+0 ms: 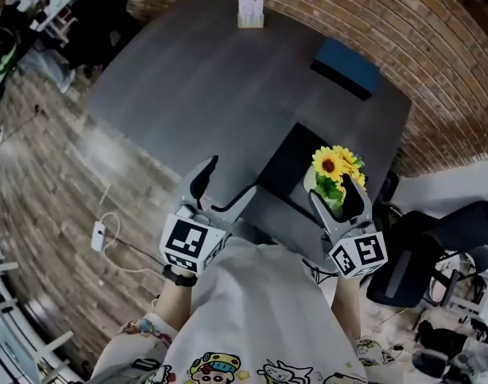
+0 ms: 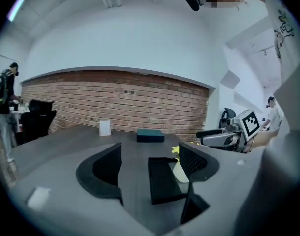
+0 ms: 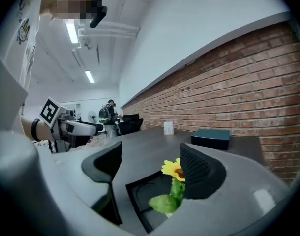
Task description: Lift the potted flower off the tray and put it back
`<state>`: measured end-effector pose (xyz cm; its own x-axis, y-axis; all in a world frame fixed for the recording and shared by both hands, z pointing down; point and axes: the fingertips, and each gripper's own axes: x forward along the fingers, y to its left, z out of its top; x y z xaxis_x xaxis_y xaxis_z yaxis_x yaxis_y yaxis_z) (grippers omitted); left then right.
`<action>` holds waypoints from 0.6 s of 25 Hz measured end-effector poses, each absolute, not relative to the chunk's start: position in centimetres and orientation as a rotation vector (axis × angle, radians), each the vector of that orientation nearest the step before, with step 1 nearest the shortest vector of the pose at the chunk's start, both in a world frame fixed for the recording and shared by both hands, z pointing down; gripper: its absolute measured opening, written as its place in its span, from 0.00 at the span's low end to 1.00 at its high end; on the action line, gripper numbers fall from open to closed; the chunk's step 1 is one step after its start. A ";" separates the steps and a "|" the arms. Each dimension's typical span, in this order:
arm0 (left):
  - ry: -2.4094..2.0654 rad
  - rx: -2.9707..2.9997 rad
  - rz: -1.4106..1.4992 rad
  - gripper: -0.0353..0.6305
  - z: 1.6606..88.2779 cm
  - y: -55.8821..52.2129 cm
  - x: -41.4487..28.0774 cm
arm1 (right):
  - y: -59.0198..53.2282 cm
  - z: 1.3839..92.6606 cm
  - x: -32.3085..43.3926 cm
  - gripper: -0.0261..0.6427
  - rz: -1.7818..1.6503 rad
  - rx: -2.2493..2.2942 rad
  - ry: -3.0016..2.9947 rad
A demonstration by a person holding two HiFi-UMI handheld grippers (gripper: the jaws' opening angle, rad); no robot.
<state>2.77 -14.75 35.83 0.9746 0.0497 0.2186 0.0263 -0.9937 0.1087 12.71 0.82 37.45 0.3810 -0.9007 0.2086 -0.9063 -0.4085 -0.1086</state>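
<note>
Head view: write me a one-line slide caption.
Left claw and right claw, both open, poised at the table edge; potted flower at the black tray, ahead of the right claw.

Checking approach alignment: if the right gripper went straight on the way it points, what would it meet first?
Probably the potted flower on the black tray, just ahead between the right gripper's open jaws; depth unclear.
</note>
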 end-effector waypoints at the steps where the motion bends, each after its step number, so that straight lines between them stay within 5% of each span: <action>1: 0.117 3.018 0.342 0.61 35.8 -14.3 3.7 | 1.7 37.5 13.1 0.59 0.368 2.629 -1.649; 15: 0.897 2.948 0.384 0.61 35.7 -7.7 13.3 | 10.5 37.9 14.9 0.59 0.400 2.983 -1.003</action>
<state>13.25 -7.67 35.71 0.8024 0.5531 0.2241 0.5440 -0.8323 0.1062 14.94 10.45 37.95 0.7683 -0.5983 0.2274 -0.5905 -0.7996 -0.1088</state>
